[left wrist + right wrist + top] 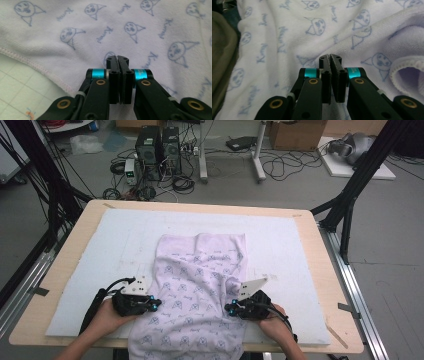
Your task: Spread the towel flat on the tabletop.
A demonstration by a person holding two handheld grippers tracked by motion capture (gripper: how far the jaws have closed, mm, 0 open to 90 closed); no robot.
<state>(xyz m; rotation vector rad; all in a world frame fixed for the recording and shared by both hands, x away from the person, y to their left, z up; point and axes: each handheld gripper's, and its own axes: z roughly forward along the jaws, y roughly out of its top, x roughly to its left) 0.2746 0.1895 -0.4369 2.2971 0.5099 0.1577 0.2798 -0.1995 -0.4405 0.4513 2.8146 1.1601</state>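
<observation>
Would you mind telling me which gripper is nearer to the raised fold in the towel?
Right. The right gripper sits just below the raised fold at the towel's right edge; the left gripper is across the cloth at its left edge.

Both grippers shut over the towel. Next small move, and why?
Probably open both and re-grip. The left gripper and right gripper have jaws pressed together with no cloth visibly between them, while the printed towel lies rumpled, folded over near the right gripper.
</observation>
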